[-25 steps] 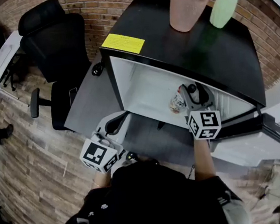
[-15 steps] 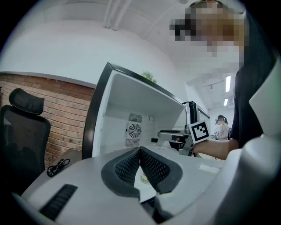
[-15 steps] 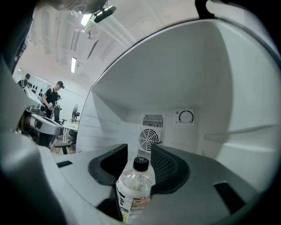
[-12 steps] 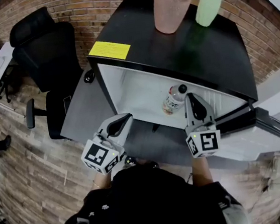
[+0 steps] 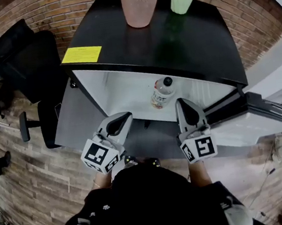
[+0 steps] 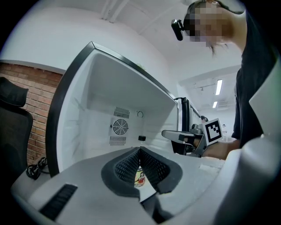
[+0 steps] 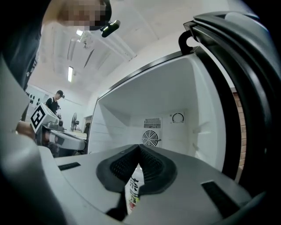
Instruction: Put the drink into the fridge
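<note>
The bottle point(image 5: 161, 92) stands inside the open fridge point(image 5: 120, 89), apparently delivered. The right gripper point(image 5: 182, 103) has just closed on nothing, and the left gripper point(image 5: 125, 117) waits pressed together.

The right gripper point(image 5: 182, 102) has let go of the clear, labelled plastic drink bottle point(image 5: 161, 92) and backed out of the black fridge point(image 5: 193, 42). Its jaws have just closed on nothing.

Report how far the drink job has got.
Done: the clear plastic drink bottle with a white cap stands inside the black mini fridge. In hand: nothing. The right gripper has just closed its jaws on nothing, and the left gripper is shut and empty; both are outside the opening. Left: the fridge door hangs open, probably to be shut.
</note>
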`<state>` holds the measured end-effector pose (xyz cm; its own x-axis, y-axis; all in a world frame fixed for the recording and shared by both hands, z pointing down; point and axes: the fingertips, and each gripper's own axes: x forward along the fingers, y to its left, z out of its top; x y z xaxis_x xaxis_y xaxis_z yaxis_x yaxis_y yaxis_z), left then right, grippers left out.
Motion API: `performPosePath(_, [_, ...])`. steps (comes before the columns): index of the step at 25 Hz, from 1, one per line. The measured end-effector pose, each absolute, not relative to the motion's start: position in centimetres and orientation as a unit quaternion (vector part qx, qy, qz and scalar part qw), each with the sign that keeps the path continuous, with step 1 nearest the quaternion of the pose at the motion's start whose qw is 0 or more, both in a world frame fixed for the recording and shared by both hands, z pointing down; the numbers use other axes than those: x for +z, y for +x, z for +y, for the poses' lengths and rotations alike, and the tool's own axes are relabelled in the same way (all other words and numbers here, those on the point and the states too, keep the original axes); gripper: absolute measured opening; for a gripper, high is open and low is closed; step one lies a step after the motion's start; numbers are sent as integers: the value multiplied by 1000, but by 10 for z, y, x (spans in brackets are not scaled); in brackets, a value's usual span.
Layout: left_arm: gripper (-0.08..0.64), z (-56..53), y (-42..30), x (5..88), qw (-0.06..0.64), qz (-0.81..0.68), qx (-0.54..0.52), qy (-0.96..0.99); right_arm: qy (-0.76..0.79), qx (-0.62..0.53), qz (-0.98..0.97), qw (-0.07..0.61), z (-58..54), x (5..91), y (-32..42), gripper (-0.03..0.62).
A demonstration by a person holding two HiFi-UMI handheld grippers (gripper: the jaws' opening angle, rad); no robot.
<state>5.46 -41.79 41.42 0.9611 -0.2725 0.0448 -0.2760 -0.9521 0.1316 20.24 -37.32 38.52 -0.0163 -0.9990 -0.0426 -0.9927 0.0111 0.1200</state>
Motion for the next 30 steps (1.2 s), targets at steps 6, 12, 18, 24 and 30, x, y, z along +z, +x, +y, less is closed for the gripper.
performPosePath(6, [3, -409, 71, 416, 69, -119, 17, 990, 699, -33, -713, 32, -361, 399, 198, -2])
performPosePath(12, [3, -405, 77, 415, 65, -112, 18, 991, 696, -30, -716, 32, -356, 399, 197, -2])
performPosePath(18, [3, -401, 80, 414, 63, -109, 17, 992, 692, -24, -720, 38, -353, 402, 194, -2])
performPosePath(24, [3, -400, 78, 415, 64, -110, 18, 992, 690, -18, -723, 34, -350, 404, 192, -3])
performPosePath(30, [3, -398, 77, 416, 66, -108, 21, 992, 690, -13, -723, 35, -349, 407, 192, -3])
